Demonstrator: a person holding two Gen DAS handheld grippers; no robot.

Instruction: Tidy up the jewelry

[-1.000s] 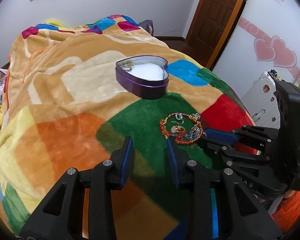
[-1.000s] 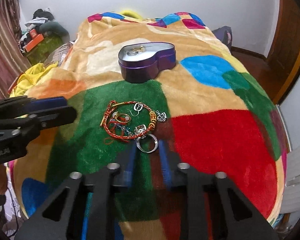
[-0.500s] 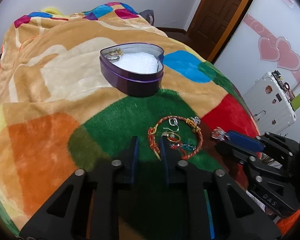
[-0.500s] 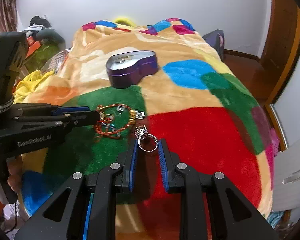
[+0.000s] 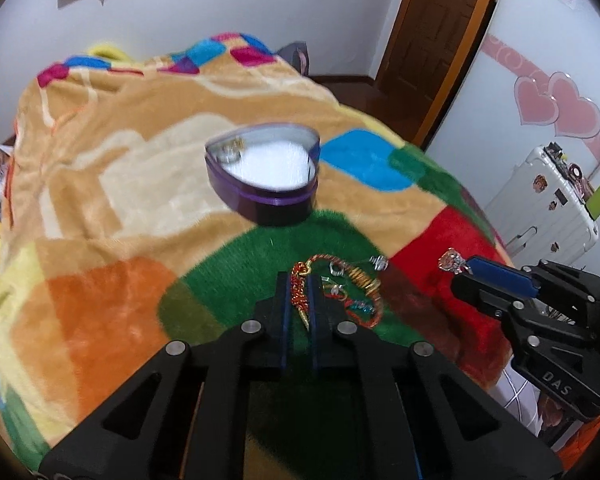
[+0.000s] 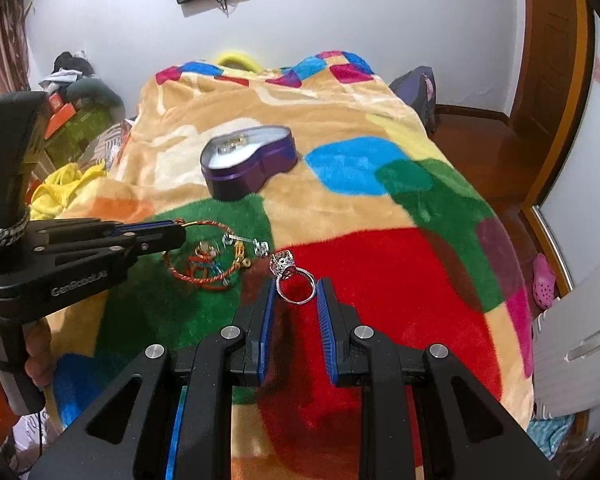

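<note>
the ring [image 6: 294, 282] is pinched between the right gripper [image 6: 296, 300] fingers above the blanket [image 6: 400, 280]. the left gripper [image 5: 300, 300] clamps the red bracelet [image 5: 300, 292]; other jewelry stays near the tin [image 5: 264, 176].

Purple heart tin [image 6: 249, 162], red-gold bracelet [image 5: 300, 292], multicoloured patchwork blanket [image 6: 380, 280].

Silver ring [image 6: 294, 282] between the right gripper [image 6: 295, 292] jaws, above the red blanket [image 6: 400, 280] patch.
</note>
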